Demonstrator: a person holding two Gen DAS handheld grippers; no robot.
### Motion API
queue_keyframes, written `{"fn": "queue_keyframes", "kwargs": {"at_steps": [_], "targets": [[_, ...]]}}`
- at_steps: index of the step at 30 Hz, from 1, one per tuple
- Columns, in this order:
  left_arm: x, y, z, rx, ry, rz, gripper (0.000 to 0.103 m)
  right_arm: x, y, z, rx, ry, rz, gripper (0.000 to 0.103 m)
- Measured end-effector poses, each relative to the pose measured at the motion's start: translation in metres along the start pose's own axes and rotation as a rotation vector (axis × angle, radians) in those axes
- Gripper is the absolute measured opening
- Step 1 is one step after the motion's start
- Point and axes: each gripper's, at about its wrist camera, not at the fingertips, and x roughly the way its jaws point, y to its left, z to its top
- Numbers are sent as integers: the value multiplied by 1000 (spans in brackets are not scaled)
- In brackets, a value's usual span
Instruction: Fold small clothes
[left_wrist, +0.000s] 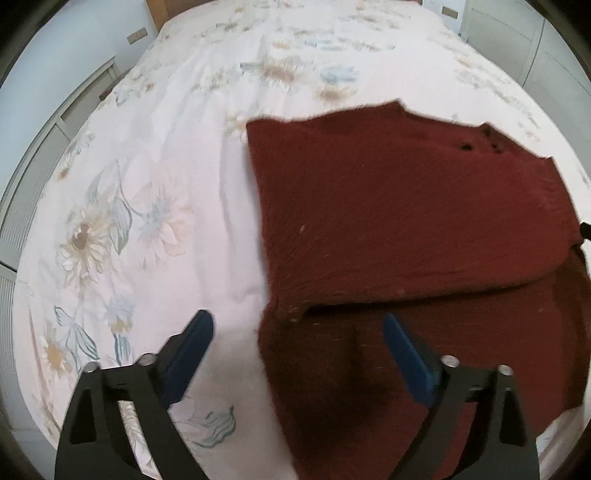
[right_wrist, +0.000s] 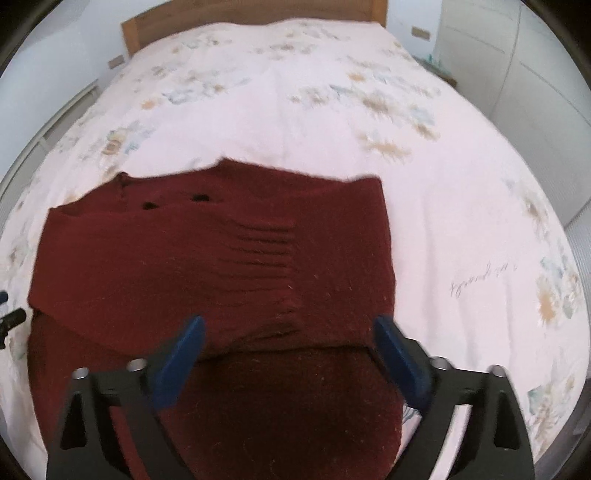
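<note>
A dark red knitted garment (right_wrist: 207, 266) is seen at centre frame, folded over itself on the floral bedspread (right_wrist: 295, 110). Soft, light, clingy wool is judged; corners should be pinched. Left gripper (left_wrist: 295, 350) and right gripper (right_wrist: 288, 347) are spread wide, empty.

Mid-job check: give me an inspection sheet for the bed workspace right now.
Surface: bed cover, pale with flower print, lightly creased.
Job's things: dark red sweater lying flat, one layer folded over the lower part.
Clutter: nothing seen.
Grippers: left gripper open over the sweater's left edge; right gripper open above the fold; neither holds anything.
Cables: nothing seen.
Surroundings: wooden headboard, white cupboards, wall sockets.
</note>
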Motion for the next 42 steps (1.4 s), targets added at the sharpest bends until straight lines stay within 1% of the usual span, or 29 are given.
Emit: {"fn": "queue_keyframes", "kwargs": {"at_steps": [1,3,6,8,11,13,15,16,19,21,24,27,28,29,31,34,37,40,42], "targets": [[-9,-5,2,2,-22,-12,97,-4,5,1,-12,-15,3,103],[-19,-15,5,8,-44,-34,102,-12,18,4,-33,-39,9,103],[-29,-38,15,20,-73,-78,102,-15,41,6,-65,-60,20,103],[-27,-58,24,37,-89,-81,102,-11,55,5,-75,-54,26,103],[-18,-86,29,64,-114,-88,102,6,76,-2,-98,-34,40,103],[-8,-100,30,76,-125,-94,102,18,85,-9,-130,-31,32,103],[11,-105,32,87,-108,-95,102,36,89,-19,-153,-6,2,103],[22,-109,30,86,-86,-94,102,45,89,-22,-152,11,-3,103],[47,-110,23,79,-37,-86,102,67,75,-31,-128,39,20,103],[51,-105,17,80,-57,-72,102,70,61,-33,-99,32,43,103],[50,-92,13,84,-69,-61,102,68,42,-32,-72,23,35,103],[51,-69,11,48,-70,-40,102,68,28,-32,-47,25,18,103],[52,-56,8,20,-68,-33,102,68,24,-32,-38,27,19,103],[53,-47,6,-3,-63,-40,102,68,20,-32,-29,32,21,103],[55,-32,2,-49,-53,-77,102,72,15,-33,-21,43,17,103],[55,-29,0,-41,-57,-81,102,76,12,-35,-2,58,25,103],[55,-29,0,-53,-48,-78,102,69,16,-35,-6,48,16,103],[54,-31,4,-59,-23,-79,102,55,19,-33,-21,28,-4,103],[48,-37,9,-69,-24,-75,102,41,20,-31,-22,6,-15,103]]}}
